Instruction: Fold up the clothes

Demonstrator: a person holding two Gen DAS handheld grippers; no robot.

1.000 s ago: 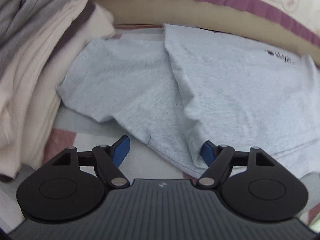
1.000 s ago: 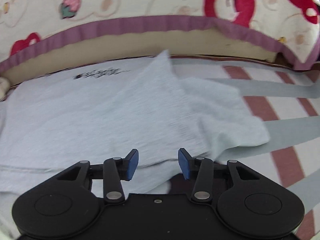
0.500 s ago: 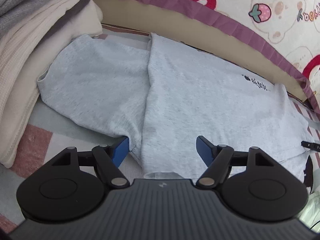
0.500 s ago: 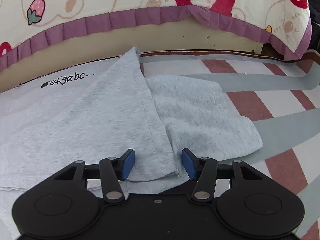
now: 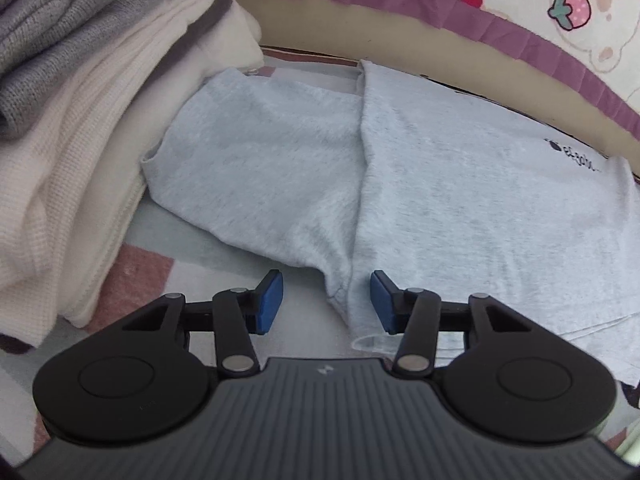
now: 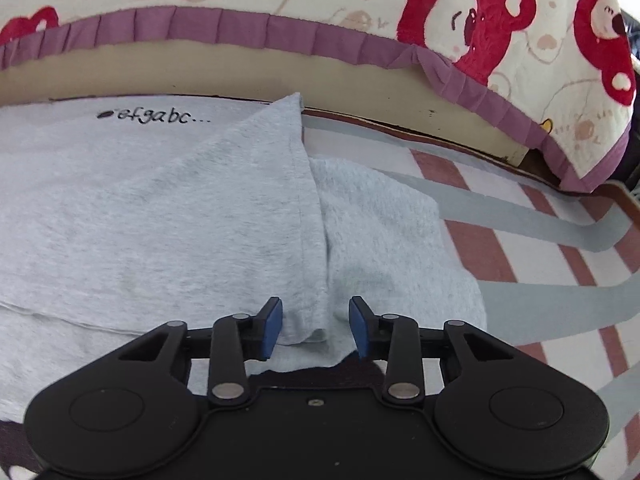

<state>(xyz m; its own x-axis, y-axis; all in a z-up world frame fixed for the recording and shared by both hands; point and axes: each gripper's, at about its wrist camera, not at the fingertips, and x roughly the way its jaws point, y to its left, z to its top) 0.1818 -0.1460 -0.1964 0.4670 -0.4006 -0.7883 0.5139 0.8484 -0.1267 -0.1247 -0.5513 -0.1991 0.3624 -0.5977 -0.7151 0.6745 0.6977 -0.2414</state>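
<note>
A light grey T-shirt with a small black print lies flat on a striped mat. Its left sleeve spreads toward a clothes pile. Its right sleeve lies out on the mat, partly under a folded side edge. My left gripper straddles the underarm seam near the shirt's front edge, its jaws closing with the fabric ridge between them. My right gripper straddles the opposite underarm fold, jaws also closing over the cloth. Neither pair of blue pads visibly pinches the fabric.
A pile of cream and grey folded clothes crowds the left side. Behind the shirt runs a beige bed base under a bear-print sheet with a purple frill. The red, grey and white striped mat extends to the right.
Both pairs of jaws have narrowed around the shirt's underarm folds. The right view has rolled a little; the shirt itself lies as before.
</note>
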